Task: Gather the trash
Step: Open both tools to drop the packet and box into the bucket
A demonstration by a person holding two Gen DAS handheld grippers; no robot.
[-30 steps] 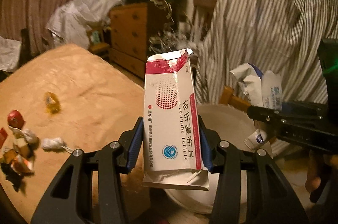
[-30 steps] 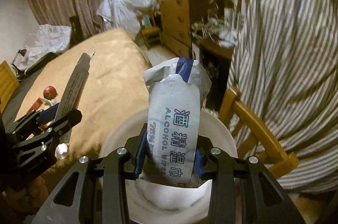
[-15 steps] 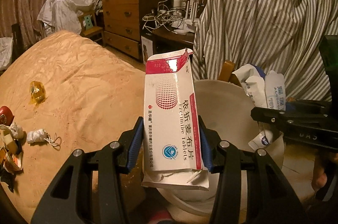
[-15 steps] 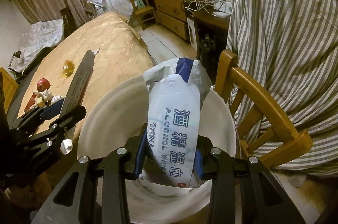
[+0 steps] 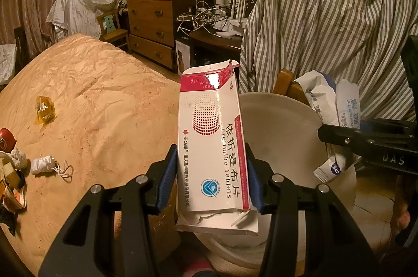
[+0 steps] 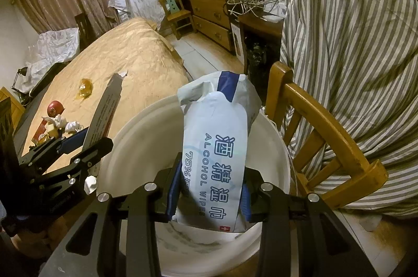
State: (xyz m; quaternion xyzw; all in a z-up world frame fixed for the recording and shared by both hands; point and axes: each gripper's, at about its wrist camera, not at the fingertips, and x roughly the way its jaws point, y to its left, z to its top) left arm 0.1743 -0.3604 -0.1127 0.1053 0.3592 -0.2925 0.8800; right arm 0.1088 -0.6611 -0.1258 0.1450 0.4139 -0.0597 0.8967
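Your left gripper point(image 5: 211, 177) clamps a torn white-and-red tablet box point(image 5: 211, 136) upright between its blue pads, poised over the near rim of the white bucket point(image 5: 277, 125). Your right gripper point(image 6: 210, 193) pinches a crumpled pack of alcohol wipes point(image 6: 216, 141) the same way, held above the bucket's open mouth point(image 6: 146, 136). Beside the bucket stands a wooden chair point(image 6: 321, 120) draped in striped cloth point(image 6: 352, 28). More litter lies on the tan bedspread point(image 5: 104, 99): a yellow wrapper point(image 5: 44, 109), a white wad with strings point(image 5: 45, 164), perhaps a face mask, and a red round item point(image 5: 6, 137) at the frame's left edge.
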